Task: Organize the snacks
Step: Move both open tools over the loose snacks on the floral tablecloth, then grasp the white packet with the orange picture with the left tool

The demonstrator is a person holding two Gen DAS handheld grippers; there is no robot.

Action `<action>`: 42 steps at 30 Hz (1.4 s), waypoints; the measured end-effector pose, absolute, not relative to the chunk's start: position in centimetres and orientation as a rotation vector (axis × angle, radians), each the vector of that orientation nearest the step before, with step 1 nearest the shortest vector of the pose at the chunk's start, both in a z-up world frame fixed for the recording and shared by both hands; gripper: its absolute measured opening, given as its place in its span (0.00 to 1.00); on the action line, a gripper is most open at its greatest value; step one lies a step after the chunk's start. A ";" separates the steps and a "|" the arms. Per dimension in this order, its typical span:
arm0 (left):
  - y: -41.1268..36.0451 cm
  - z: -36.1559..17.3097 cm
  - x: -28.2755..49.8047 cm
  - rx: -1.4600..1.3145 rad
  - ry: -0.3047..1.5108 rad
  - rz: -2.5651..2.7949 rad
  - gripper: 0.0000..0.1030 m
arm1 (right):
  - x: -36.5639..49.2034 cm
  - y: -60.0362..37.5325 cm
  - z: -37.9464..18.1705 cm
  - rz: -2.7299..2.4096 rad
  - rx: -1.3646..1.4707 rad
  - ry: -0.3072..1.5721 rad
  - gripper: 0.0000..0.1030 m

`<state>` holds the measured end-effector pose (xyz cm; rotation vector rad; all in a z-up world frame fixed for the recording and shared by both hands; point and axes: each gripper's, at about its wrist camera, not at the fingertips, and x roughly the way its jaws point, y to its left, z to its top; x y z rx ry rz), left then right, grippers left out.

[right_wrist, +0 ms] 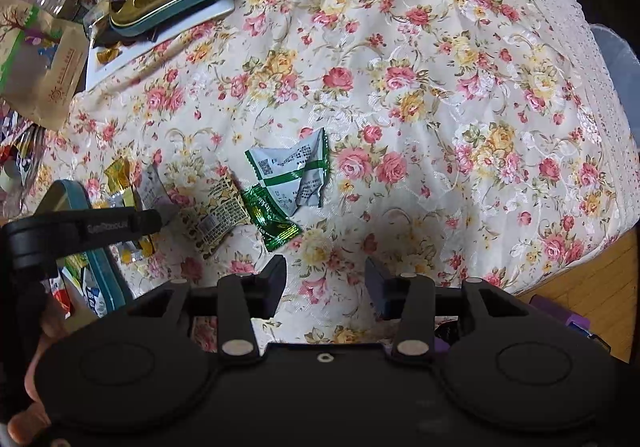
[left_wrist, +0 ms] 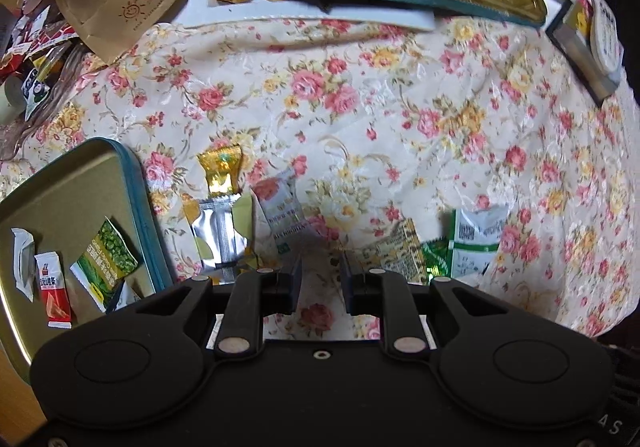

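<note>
Both our left gripper (left_wrist: 320, 279) and right gripper (right_wrist: 326, 283) hang part-open and empty over the tablecloth (right_wrist: 440, 87), so we'd pinch that light, crinkly green-white packet (right_wrist: 296, 171) by its flat sealed edge.

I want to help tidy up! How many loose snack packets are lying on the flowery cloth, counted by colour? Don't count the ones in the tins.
Gold packet: 1
Silver packet: 1
White-and-pink packet: 1
Yellow patterned packet: 1
Shiny green packet: 1
White-and-green packet: 1
Total: 6
</note>
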<state>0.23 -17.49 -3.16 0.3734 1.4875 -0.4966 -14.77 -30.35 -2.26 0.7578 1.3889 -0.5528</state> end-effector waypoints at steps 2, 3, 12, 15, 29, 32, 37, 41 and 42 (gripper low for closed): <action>-17.0 -2.8 1.2 0.336 1.477 -0.485 0.27 | -15.1 -30.6 -2.1 -0.554 0.773 1.379 0.45; -16.7 -2.7 1.6 0.321 1.470 -0.473 0.27 | -15.2 -30.8 -2.0 -0.555 0.780 1.374 0.45; -16.0 -4.3 3.2 0.268 1.493 -0.392 0.27 | -16.2 -31.5 -1.0 -0.536 0.834 1.338 0.45; -16.8 -5.3 2.9 0.267 1.518 -0.398 0.27 | -16.4 -31.5 -0.8 -0.519 0.842 1.331 0.45; -17.7 -7.5 2.5 0.264 1.484 -0.319 0.32 | -17.8 -33.1 -0.1 -0.520 0.904 1.291 0.45; -17.6 -7.6 2.5 0.276 1.475 -0.318 0.32 | -17.8 -33.2 0.1 -0.517 0.903 1.285 0.45; -16.1 -8.2 3.2 0.261 1.495 -0.282 0.33 | -17.7 -33.1 0.0 -0.515 0.903 1.290 0.45; -16.2 -9.2 3.1 0.229 1.509 -0.297 0.37 | -17.6 -33.1 -0.1 -0.516 0.894 1.292 0.45; -16.4 -9.6 3.0 0.232 1.506 -0.309 0.37 | -17.6 -33.1 -0.2 -0.518 0.892 1.292 0.45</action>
